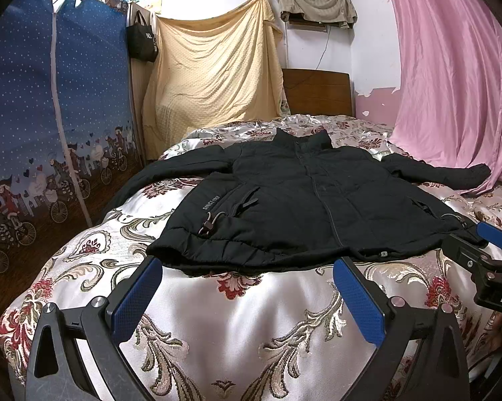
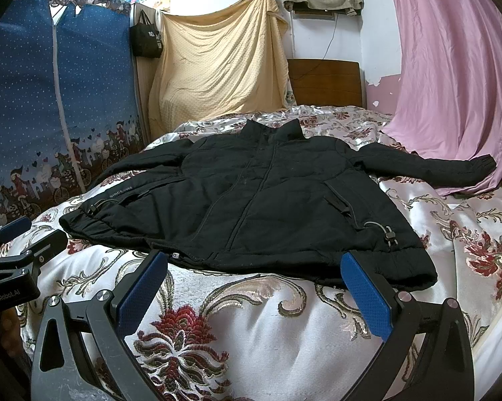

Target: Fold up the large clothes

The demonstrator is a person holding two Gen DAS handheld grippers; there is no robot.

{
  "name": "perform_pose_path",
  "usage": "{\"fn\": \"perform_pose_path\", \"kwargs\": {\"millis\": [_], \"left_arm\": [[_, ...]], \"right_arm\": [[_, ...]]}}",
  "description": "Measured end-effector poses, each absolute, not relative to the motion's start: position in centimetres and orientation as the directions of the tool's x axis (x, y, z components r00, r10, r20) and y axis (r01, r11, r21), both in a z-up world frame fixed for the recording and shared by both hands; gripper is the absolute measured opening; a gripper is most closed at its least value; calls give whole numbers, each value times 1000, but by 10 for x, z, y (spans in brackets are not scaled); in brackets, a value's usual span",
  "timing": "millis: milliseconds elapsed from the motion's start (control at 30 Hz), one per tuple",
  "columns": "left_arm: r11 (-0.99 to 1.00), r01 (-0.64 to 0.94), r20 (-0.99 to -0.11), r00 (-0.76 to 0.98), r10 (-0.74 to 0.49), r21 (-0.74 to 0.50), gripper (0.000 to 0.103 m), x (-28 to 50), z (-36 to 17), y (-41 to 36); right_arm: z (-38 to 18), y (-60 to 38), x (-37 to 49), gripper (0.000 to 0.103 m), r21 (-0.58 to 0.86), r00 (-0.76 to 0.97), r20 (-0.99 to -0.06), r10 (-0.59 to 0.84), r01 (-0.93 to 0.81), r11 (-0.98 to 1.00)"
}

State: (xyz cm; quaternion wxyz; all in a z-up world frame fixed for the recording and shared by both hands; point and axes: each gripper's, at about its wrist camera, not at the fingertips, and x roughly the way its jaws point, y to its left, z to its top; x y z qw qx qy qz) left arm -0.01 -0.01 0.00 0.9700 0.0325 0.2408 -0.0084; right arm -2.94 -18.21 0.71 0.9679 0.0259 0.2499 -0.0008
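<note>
Left tool (image 1: 247, 297), blue pads spread apart, hangs just short of the hem of the black padded zip-front jacket (image 1: 304, 200). Right tool (image 2: 254, 295), likewise spread and empty, sits at the hem's other end. Jacket lies flat, front up, sleeves out, on the floral satin bedspread (image 2: 251, 327); whether either pad touches the hem is unclear.

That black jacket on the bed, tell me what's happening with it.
A person holds a gripper in each hand, about to fold the black jacket. It lies spread flat, front up, sleeves out, on the floral bedspread. The left gripper and right gripper are both open near its hem, holding nothing. Folding has not begun.
</note>
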Motion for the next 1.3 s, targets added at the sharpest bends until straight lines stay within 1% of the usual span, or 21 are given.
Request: {"fn": "perform_pose_path", "kwargs": {"millis": [767,1033,1200,1300], "left_arm": [[998,32,-468,884,0,60,103,0,0,0],[998,38,-485,874,-9,51,103,-2,-2,0],[998,37,-503,864,-11,42,103,6,0,2],[998,13,-516,856,18,56,103,7,7,1]], "right_arm": [[7,-181,-29,102,50,874,-486,12,13,999],[6,-183,-29,102,47,868,-497,6,20,999],[13,-179,-27,102,25,856,-517,-17,35,999],[21,-179,-30,102,-6,851,-522,-54,59,998]]}}
